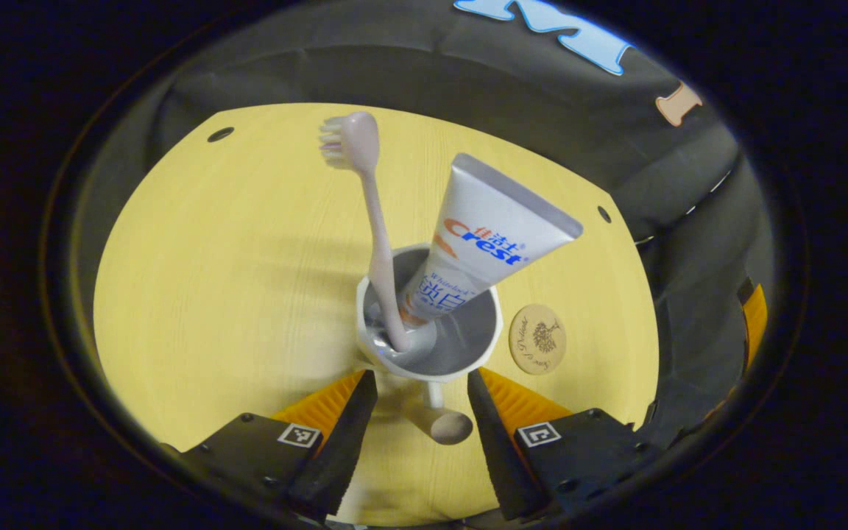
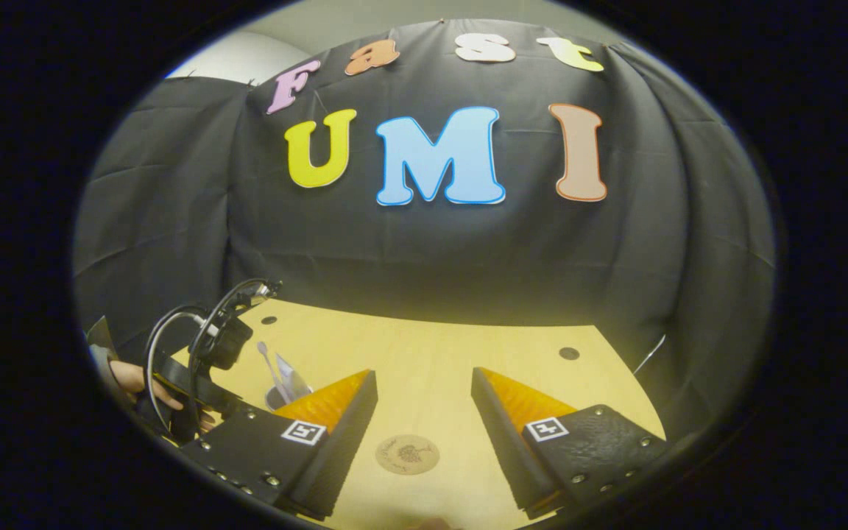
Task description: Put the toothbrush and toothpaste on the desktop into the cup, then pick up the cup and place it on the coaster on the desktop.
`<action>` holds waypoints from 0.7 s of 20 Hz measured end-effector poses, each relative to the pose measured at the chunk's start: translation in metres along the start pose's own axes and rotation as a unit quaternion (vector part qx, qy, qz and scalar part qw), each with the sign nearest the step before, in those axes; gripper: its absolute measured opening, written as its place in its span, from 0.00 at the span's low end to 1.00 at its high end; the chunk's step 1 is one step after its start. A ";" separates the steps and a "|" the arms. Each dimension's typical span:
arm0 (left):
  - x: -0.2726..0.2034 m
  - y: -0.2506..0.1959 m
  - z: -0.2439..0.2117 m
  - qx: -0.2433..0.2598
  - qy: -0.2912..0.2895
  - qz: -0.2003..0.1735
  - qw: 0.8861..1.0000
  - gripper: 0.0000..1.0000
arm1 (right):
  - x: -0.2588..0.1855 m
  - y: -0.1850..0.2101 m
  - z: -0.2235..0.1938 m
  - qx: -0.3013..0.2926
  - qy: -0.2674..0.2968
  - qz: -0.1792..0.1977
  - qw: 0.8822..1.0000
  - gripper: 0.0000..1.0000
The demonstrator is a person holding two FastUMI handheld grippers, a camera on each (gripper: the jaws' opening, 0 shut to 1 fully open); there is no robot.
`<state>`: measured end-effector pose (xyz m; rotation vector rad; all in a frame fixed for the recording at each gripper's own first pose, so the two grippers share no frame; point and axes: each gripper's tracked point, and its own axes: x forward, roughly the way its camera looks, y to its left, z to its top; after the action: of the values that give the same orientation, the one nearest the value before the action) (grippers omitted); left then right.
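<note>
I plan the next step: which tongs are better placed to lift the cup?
Left. The left tongs are open astride the cup handle; the right tongs hover open above the coaster.

Yellow wood table [image 1: 210, 294]. White cup [image 1: 486, 346] stands on it. Round coaster [image 1: 537, 339] lies just beside the cup.

Warm overhead light, soft shadows, sharp centre, fisheye-bent dim edges.
</note>
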<state>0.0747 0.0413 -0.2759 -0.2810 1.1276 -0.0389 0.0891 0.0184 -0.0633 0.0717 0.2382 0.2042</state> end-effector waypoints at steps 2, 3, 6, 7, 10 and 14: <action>0.007 0.002 -0.002 0.004 0.008 0.010 1.000 0.76 | -0.001 -0.002 -0.001 0.004 0.002 -0.003 1.000 0.83; 0.009 -0.001 -0.003 0.003 0.010 0.010 1.000 0.81 | -0.001 -0.004 -0.003 0.005 0.004 -0.005 1.000 0.83; 0.012 0.003 -0.007 0.006 0.018 0.024 1.000 0.77 | -0.003 -0.009 -0.006 0.009 0.009 -0.011 1.000 0.83; 0.013 0.003 -0.008 0.005 0.020 0.024 0.999 0.72 | -0.003 -0.010 -0.008 0.013 0.011 -0.012 1.000 0.84; 0.011 0.002 -0.011 -0.003 0.031 0.022 0.999 0.53 | -0.004 -0.011 -0.009 0.021 0.014 -0.016 1.000 0.84; 0.013 0.005 -0.015 0.021 0.038 0.039 0.998 0.44 | -0.007 -0.015 -0.010 0.021 0.015 -0.022 0.999 0.84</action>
<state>0.0667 0.0411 -0.2943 -0.1989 1.2119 -0.0034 0.0829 0.0029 -0.0729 0.1040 0.2745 0.1564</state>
